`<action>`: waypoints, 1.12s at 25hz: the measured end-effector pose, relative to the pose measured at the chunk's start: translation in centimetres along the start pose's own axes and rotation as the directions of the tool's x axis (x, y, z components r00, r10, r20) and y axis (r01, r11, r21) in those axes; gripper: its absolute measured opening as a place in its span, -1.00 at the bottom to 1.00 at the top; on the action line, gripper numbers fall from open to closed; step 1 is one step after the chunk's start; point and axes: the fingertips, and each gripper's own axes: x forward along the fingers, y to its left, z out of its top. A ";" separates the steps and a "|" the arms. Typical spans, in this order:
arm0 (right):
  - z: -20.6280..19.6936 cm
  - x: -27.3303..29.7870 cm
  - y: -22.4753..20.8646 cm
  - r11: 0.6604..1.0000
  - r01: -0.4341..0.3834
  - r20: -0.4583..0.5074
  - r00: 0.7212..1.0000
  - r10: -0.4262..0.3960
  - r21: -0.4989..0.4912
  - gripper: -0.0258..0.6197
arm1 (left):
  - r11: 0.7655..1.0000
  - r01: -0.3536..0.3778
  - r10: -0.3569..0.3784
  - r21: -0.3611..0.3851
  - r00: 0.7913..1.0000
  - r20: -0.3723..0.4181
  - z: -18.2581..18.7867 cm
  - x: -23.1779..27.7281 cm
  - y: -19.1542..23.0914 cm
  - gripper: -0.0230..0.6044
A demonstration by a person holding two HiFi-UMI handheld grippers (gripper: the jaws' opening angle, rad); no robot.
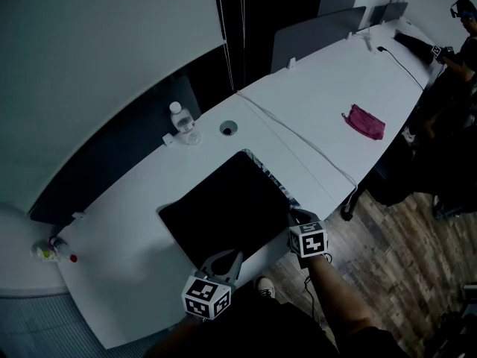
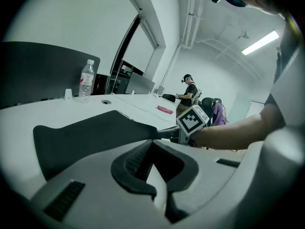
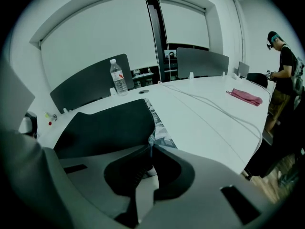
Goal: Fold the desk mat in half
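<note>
Head view: the black rectangular desk mat [image 1: 223,207] lies flat on the long white desk [image 1: 313,125], its long axis running from 8 o'clock to 2 o'clock. Both grippers sit on its near long edge. The left gripper [image 1: 226,258] is at the 7 o'clock end and the right gripper [image 1: 296,213] at the near right corner, so neither is nearer than the other. From both, the body of the mat extends toward 11 o'clock. We judge that the fold turns on this relation: the held edge has to travel across the short axis to the far long edge. Left gripper view: the jaws of the left gripper [image 2: 151,142] have closed together on the mat's near edge, and the mat [image 2: 86,132] spreads away toward 10 o'clock. The right gripper [image 2: 161,133] meets the same edge at 1 o'clock, close by. Right gripper view: the right gripper [image 3: 150,148] is clamped on the mat's corner, with the jaws nearly together. The mat [image 3: 109,128] reaches off toward 11 o'clock, and a patterned strip [image 3: 159,130] shows along its short right edge, running up toward 12 o'clock.
</note>
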 end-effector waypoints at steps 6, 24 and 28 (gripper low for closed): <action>0.0 0.4 -1.2 1.000 0.027 -0.010 1.000 -0.027 0.015 -0.80 | 0.999 0.031 -0.031 -0.009 0.999 -0.017 -0.1 1.1 0.2 -0.91; 0.1 -0.4 -2.8 0.999 0.035 0.008 0.999 -0.035 0.014 -0.74 | 0.998 0.056 -0.056 0.001 0.998 -0.018 -0.3 2.4 -1.5 -0.91; 0.6 -2.6 -2.9 0.999 0.033 0.064 0.997 -0.033 -0.001 -0.74 | 0.999 0.030 -0.030 0.016 1.000 0.005 0.1 1.5 -2.8 -0.91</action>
